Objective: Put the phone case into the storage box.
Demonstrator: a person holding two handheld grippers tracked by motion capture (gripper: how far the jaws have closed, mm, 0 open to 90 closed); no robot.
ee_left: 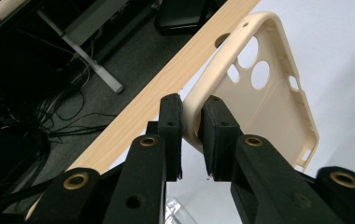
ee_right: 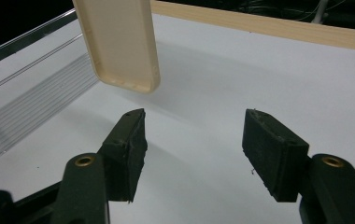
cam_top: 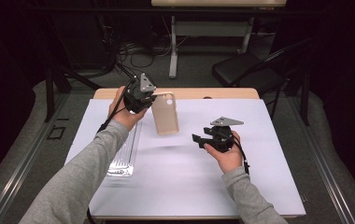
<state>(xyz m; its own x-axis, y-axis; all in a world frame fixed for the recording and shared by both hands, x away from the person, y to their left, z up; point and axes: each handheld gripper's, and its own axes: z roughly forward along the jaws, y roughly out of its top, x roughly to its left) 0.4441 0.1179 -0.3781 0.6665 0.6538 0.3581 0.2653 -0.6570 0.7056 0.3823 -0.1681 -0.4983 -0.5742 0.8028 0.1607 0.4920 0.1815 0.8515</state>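
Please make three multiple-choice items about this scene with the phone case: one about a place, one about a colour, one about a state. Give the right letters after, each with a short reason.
1. Where is the clear plastic tray?
A. under the left forearm, on the white table cover
B. on the black chair
C. in the right gripper

2. What colour is the phone case?
A. blue
B. beige
C. red

3. How are the jaws of the right gripper?
A. shut on the case
B. shut on the tray
C. open, with nothing between them

Answers: 1 A, the high view shows it by the left sleeve. 2 B, it looks beige in every view. 3 C, the pads stand apart over bare cover, while the left gripper pinches the case's edge.
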